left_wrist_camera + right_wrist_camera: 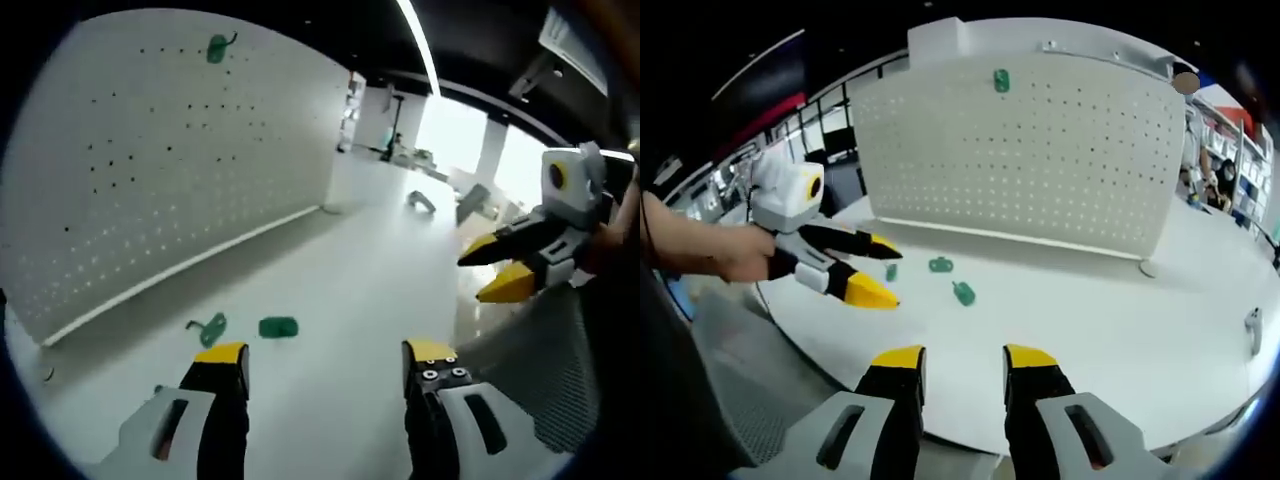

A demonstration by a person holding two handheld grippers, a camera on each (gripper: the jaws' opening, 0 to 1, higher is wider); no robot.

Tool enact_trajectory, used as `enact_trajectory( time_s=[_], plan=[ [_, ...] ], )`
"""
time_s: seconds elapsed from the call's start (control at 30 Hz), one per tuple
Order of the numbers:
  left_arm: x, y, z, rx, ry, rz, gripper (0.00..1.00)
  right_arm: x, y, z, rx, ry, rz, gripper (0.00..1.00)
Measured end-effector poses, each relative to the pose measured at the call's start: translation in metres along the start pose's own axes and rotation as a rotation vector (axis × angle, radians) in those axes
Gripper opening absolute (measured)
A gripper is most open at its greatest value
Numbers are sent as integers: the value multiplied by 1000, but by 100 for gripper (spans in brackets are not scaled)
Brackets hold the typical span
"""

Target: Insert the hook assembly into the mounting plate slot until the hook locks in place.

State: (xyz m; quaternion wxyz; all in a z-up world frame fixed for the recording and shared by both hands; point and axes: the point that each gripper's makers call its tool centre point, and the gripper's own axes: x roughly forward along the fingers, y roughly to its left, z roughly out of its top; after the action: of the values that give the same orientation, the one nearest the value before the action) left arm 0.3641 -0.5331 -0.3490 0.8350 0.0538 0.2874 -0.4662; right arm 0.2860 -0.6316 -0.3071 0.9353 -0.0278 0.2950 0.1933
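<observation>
White surface (340,300) with an upright white pegboard (150,170) standing along its far side. Left gripper view: left gripper (325,365) low over the surface, jaws apart, nothing between them. Just past its left jaw lie a green hook (209,328) and a green plate (278,327), side by side, close but apart, flat on the surface. Another green piece (218,47) hangs high on the pegboard. Right gripper (492,272) comes in from the right, held in a hand, jaws slightly apart and empty, off the surface edge. A small grey part (421,202) sits far back on the surface. Right gripper view: right gripper (965,365) near the surface's front edge, jaws apart, empty. Left gripper (878,270) at left, held by a hand (735,255), jaws open, tips above the surface. Three green bits lie before the pegboard (1020,150): a small one (891,271) by the left gripper tips, the plate (941,265), the hook (963,293). Green piece (1001,80) near the pegboard's top.
</observation>
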Motion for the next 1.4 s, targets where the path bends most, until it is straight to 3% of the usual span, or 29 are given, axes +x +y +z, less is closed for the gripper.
enact_trajectory(
  time_s=[0.17,0.27,0.73,1.1,1.17,1.4],
  plan=[
    [17,2,-9,38,50,-34,56,1,-3,-1,10,11,-4,29],
    [24,12,-12,98,72,-19,50,3,-7,-6,24,25,-15,29],
    [51,39,-3,85,64,-23,41,8,-24,-16,61,73,-47,28],
    [68,31,-4,248,109,-78,28,9,-28,-22,89,91,-62,28],
    [69,31,-9,330,145,-87,25,9,-29,-23,92,94,-65,27],
    [74,27,-11,422,170,-103,21,11,-24,-20,125,86,-51,27]
  ],
)
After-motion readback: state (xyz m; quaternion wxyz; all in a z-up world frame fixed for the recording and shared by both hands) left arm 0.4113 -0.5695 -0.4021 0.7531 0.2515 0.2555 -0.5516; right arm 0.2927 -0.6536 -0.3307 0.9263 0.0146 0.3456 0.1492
